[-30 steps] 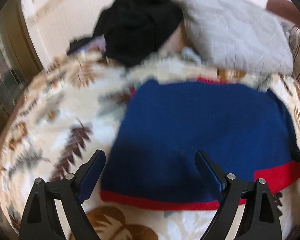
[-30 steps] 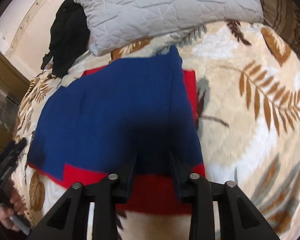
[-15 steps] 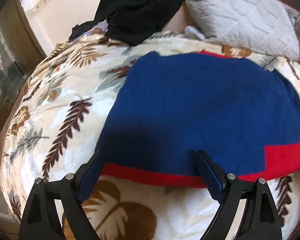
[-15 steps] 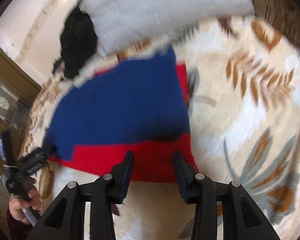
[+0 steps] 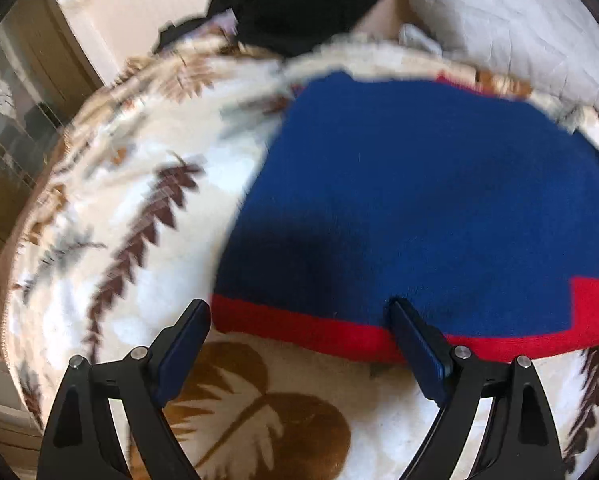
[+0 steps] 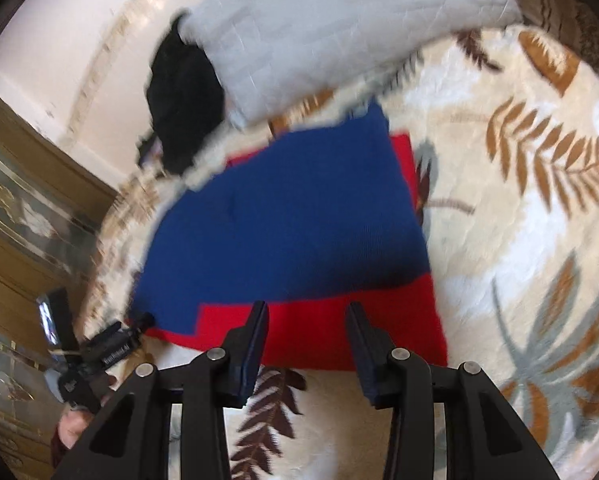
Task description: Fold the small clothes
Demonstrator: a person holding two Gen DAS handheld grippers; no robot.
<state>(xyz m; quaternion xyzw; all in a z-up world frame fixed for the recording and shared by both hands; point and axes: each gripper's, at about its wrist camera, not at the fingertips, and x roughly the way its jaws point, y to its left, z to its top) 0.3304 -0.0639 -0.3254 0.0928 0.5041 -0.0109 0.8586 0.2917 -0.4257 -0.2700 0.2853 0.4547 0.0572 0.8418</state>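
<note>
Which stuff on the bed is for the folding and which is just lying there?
For the folding:
blue and red sweater, lying flat
left gripper, open at its near edge
right gripper, open at its red hem

Just lying there:
gray pillow
black clothes beside the pillow
leaf-print blanket underneath everything

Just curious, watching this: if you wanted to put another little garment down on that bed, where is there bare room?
Bare leaf-print blanket lies right of the blue and red garment, and also to its left toward the bed's edge. A strip lies bare along its near red hem. The far end is crowded: grey pillow and black clothes sit there.
</note>
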